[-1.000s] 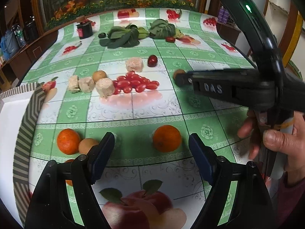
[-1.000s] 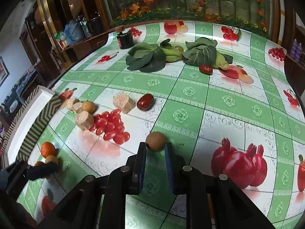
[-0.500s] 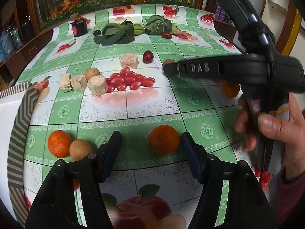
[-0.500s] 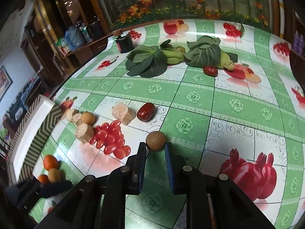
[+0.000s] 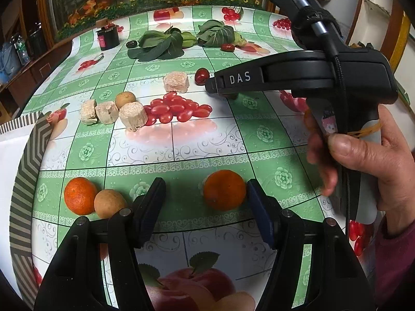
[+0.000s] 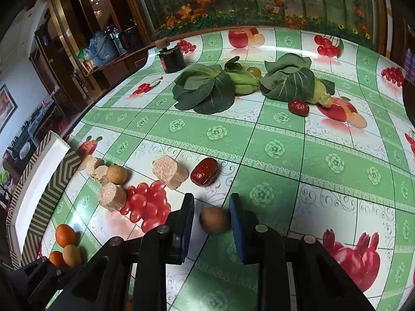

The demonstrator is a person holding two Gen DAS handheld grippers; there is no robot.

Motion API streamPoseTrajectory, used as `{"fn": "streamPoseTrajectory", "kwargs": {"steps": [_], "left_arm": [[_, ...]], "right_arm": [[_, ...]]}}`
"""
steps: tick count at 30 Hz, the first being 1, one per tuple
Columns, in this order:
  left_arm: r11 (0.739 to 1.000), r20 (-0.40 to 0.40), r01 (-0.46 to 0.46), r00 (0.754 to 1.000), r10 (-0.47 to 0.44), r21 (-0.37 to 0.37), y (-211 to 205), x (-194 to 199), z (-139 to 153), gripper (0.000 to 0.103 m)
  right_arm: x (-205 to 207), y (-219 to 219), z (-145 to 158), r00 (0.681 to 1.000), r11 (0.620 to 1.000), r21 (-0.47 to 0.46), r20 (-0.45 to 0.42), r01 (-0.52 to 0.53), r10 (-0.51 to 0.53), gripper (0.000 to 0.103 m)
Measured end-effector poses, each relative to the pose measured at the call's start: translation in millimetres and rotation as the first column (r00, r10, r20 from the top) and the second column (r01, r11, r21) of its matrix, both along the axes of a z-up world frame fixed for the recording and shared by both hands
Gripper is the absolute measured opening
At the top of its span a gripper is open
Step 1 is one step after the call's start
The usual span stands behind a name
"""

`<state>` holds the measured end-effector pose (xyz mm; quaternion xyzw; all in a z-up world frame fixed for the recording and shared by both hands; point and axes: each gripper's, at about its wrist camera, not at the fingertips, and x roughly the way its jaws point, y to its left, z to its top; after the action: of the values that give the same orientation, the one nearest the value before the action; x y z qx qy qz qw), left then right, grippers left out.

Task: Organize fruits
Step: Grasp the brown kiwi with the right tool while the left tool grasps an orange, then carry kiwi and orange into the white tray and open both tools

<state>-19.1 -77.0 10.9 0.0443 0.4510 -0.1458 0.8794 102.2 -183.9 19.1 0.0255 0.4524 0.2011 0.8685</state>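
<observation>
My left gripper (image 5: 206, 202) is open, its fingers on either side of an orange (image 5: 224, 190) that touches the right finger. A second orange (image 5: 80, 199) and a tan round fruit (image 5: 109, 203) lie to its left. My right gripper (image 6: 211, 213) is open around a small brown round fruit (image 6: 214, 219), which rests against the right finger. A red date (image 6: 204, 171), a pile of cherry tomatoes (image 6: 145, 202) and another tan fruit (image 6: 116, 174) lie ahead on the table. The right gripper's body (image 5: 298, 76) shows in the left wrist view.
Beige cake chunks (image 6: 170, 172) lie among the tomatoes. Leafy greens (image 6: 207, 89), a second date (image 6: 298, 107) and a black cup (image 6: 172, 59) are at the far side. A zigzag-patterned box (image 6: 49, 171) stands at the table's left edge.
My right gripper opened around the brown fruit after being shut just behind it. My left gripper moved forward so the orange sits between its fingers.
</observation>
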Motion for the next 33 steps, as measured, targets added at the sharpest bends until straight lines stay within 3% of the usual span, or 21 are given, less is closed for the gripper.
{"fn": "streamPoseTrajectory", "kwargs": {"steps": [4,5,6,7,14,20,24,33], "left_arm": [[1.0,0.005,0.004,1.0,-0.004,0.001,0.4,-0.3,-0.2,0.061],[1.0,0.009,0.004,1.0,-0.004,0.003,0.0,-1.1,-0.1,0.056],[1.0,0.017,0.006,1.0,-0.006,0.007,-0.4,-1.9,0.5,0.038],[1.0,0.02,0.005,1.0,-0.005,0.014,-0.2,-2.4,1.3,0.029],[0.995,-0.042,0.003,0.999,-0.008,-0.104,24.0,-5.3,12.6,0.029],[0.985,-0.049,-0.014,0.999,0.006,-0.171,51.2,-18.8,37.2,0.029],[0.986,-0.025,-0.046,0.999,0.043,-0.158,69.9,-28.3,52.6,0.029],[0.98,0.062,-0.195,0.979,0.196,-0.033,138.4,-37.5,77.8,0.029]], "right_arm": [[-6.3,0.7,-0.5,1.0,1.0,-0.023,0.02,-0.002,0.002,0.026],[-8.6,1.5,-0.6,1.0,0.999,-0.044,0.027,-0.001,0.002,0.022],[-10.5,2.1,-0.5,0.999,0.998,-0.06,0.033,0.002,0.0,0.022],[-12.5,2.0,-0.2,0.999,0.998,-0.059,0.036,0.001,0.002,0.022],[-31.5,-6.5,16.4,0.998,1.0,-0.004,0.062,0.013,-0.013,0.022],[-59.9,-6.9,39.3,0.998,0.993,0.119,0.067,-0.009,0.001,0.022],[-74.8,13.5,49.1,0.996,0.987,0.151,0.075,-0.053,0.042,0.022],[-92.1,82.6,63.6,0.98,0.971,0.151,0.097,-0.185,0.171,0.022]]}}
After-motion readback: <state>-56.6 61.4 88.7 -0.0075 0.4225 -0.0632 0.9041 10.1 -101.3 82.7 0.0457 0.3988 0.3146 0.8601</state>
